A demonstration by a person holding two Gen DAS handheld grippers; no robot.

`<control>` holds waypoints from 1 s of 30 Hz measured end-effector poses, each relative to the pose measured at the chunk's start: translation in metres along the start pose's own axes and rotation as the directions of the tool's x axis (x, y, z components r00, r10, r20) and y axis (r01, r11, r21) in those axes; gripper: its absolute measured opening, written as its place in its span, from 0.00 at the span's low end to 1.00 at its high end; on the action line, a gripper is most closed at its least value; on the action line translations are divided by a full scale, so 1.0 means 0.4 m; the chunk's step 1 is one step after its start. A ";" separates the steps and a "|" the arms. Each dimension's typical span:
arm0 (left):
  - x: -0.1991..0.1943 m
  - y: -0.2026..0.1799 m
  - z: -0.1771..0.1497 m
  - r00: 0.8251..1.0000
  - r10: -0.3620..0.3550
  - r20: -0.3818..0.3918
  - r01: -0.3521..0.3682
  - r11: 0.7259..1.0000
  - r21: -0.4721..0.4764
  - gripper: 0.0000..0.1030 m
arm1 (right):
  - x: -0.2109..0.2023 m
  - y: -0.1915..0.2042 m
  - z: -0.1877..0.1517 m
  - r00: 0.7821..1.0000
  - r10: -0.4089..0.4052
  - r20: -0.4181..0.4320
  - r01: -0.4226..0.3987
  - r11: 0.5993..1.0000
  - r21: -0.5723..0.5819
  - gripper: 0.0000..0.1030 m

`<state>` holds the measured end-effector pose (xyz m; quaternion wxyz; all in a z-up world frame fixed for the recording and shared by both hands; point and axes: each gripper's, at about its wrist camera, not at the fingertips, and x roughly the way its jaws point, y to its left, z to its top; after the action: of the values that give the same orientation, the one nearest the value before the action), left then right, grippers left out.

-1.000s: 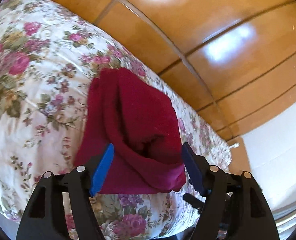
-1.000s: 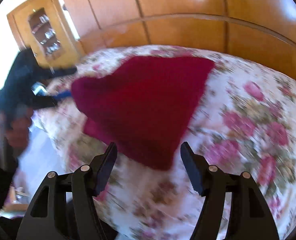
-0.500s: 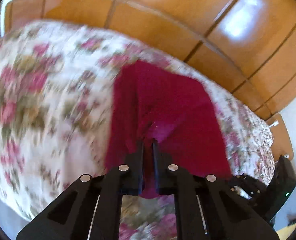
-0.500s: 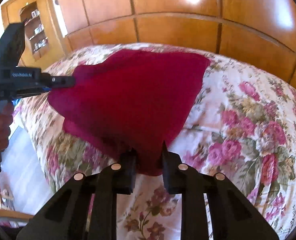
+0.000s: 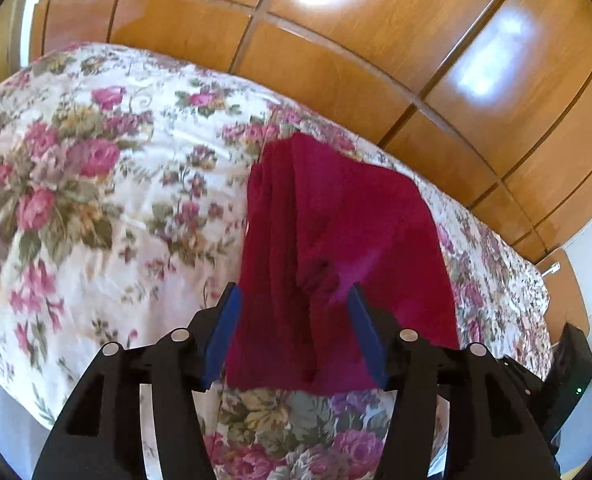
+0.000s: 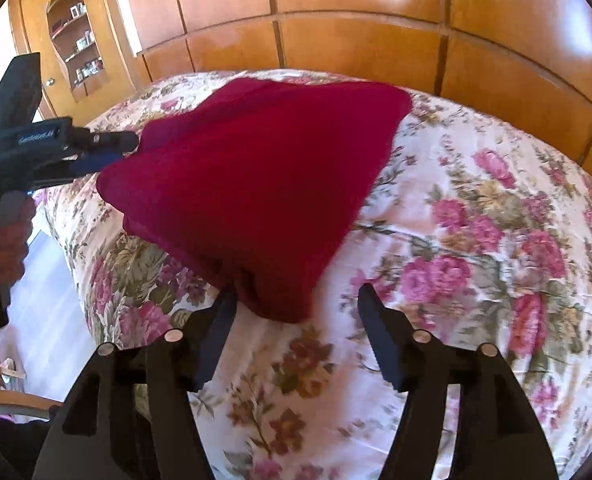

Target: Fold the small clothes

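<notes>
A dark red cloth [image 5: 336,240] lies on the floral bedspread [image 5: 95,184], folded into a rough triangle in the right wrist view [image 6: 255,184]. My left gripper [image 5: 293,300] is open, its blue-padded fingers on either side of the cloth's near edge. My right gripper [image 6: 296,300] is open, its fingers on either side of the cloth's near corner. The left gripper also shows in the right wrist view [image 6: 107,148] at the cloth's left edge, held by a hand.
A wooden panelled wall [image 5: 356,52] runs behind the bed. A wooden cabinet with shelves [image 6: 75,52] stands at the back left. The bed's edge and a pale floor [image 6: 51,300] lie to the left. The floral bedspread [image 6: 496,240] stretches to the right.
Both grippers were shut on the red cloth half a second ago; now both have opened and let it go. The cloth rests on the bed.
</notes>
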<state>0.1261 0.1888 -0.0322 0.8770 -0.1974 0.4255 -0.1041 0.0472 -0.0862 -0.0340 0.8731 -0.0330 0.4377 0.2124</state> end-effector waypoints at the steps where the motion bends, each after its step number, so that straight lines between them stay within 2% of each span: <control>1: 0.002 -0.002 0.009 1.000 0.008 0.005 -0.008 1.000 0.002 0.53 | -0.009 -0.009 0.004 1.000 -0.009 0.008 0.009 1.000 0.007 0.69; 6: 0.011 -0.028 0.030 0.998 0.050 0.036 -0.052 0.997 0.054 0.53 | -0.037 -0.051 0.061 0.998 -0.014 0.055 0.010 0.998 0.063 0.73; 10: 0.026 -0.055 0.034 0.994 0.094 0.053 -0.100 0.987 0.126 0.53 | -0.015 -0.058 0.138 0.996 0.009 0.085 -0.018 0.995 0.100 0.73; 18: 0.053 -0.059 0.046 0.993 0.109 0.047 -0.115 0.979 0.169 0.53 | 0.067 -0.067 0.250 0.995 0.016 0.094 -0.029 0.989 0.146 0.73; 30: 0.093 -0.048 0.047 0.993 0.111 0.026 -0.114 0.975 0.190 0.51 | 0.140 -0.103 0.309 0.996 -0.030 0.082 0.012 0.978 0.210 0.73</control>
<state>0.1636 0.1634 -0.0396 0.8996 -0.0886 0.4174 -0.0932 0.1861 -0.0745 -0.0070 0.8918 0.0632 0.4196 0.1570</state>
